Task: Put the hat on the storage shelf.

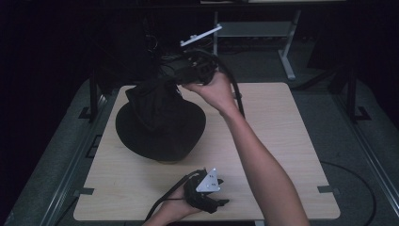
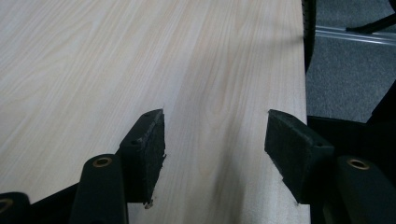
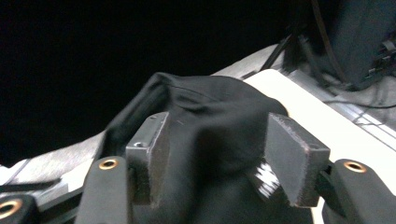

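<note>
While left tongs [image 2: 215, 140] gape empty, right tongs [image 3: 217, 149] straddle black cloth [image 3: 210, 112].

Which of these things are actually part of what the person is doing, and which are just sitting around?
Part of the job:
- black cloth, heaped on the table
- right tongs, jaws apart with cloth between them
- left tongs, open over bare wood near the front edge

Just around:
- wooden table
- metal desk frame behind it
- grey carpet
</note>
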{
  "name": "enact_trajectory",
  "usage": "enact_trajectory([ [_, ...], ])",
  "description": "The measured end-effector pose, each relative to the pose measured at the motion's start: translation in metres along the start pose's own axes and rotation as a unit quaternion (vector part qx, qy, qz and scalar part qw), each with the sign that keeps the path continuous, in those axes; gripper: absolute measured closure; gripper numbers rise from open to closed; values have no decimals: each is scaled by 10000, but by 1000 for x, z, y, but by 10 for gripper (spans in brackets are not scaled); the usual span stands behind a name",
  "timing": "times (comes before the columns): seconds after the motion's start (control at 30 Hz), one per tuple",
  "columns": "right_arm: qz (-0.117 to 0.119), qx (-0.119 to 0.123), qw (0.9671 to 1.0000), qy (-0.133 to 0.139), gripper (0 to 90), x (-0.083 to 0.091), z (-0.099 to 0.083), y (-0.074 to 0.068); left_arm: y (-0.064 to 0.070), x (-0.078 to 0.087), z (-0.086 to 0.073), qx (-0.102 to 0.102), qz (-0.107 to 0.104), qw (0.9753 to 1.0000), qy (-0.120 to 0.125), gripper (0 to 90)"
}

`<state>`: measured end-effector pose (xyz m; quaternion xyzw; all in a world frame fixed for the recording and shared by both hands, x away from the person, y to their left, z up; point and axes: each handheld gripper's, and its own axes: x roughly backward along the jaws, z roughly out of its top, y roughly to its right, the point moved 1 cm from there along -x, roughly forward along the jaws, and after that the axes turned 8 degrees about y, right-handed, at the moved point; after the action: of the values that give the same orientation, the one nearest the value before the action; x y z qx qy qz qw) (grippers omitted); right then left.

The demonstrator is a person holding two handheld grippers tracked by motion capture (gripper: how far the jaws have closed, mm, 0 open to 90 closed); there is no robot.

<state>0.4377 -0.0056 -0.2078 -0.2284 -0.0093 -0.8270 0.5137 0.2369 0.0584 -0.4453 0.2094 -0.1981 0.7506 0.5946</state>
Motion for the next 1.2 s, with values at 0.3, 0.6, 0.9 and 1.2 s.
enact_trajectory([
  [0.3,-378,-95,9989,259,361,55,-23,19,2,3,-2,118,-27,9999,62,367],
  [0.6,-651,-208,9974,234,342,94,-46,34,0,4,-2,236,-7,9996,128,363],
  [0.9,-813,-369,9958,225,334,114,-69,43,-1,4,-2,231,-14,9997,127,358],
  [1.2,-894,-484,9945,233,320,131,-93,49,-3,5,-2,317,30,9994,167,351],
])
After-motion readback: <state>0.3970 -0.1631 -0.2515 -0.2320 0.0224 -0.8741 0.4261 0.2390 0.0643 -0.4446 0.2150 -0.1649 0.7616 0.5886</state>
